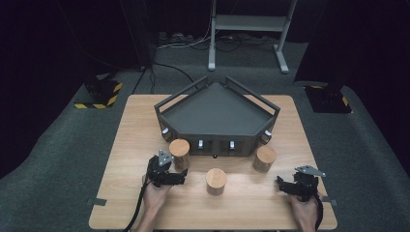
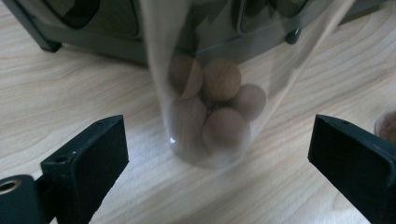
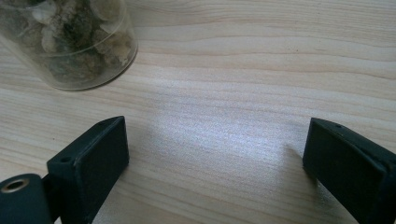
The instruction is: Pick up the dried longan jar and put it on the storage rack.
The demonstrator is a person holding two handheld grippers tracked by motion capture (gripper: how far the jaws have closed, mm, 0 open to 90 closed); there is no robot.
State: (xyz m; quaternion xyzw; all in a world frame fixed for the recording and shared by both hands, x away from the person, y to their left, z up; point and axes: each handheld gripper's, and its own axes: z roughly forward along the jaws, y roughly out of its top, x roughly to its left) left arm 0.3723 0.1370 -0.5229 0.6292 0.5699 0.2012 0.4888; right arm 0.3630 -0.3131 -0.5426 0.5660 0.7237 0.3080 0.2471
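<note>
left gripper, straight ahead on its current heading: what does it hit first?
Probably the clear jar of brown balls: it stands centred between the open fingers of the left gripper, on the table. The dark tray sits behind it; exact depth is unclear.

Clear jar of brown balls, dark grey tray (pale wood-grain table).

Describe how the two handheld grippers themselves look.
The black left gripper and black right gripper each carry a grey three-cornered plate on top. A black cable trails from the left one along the forearm. Their fingers are blocky, flat-faced matte black pads, each with a small hole near the top.
</note>
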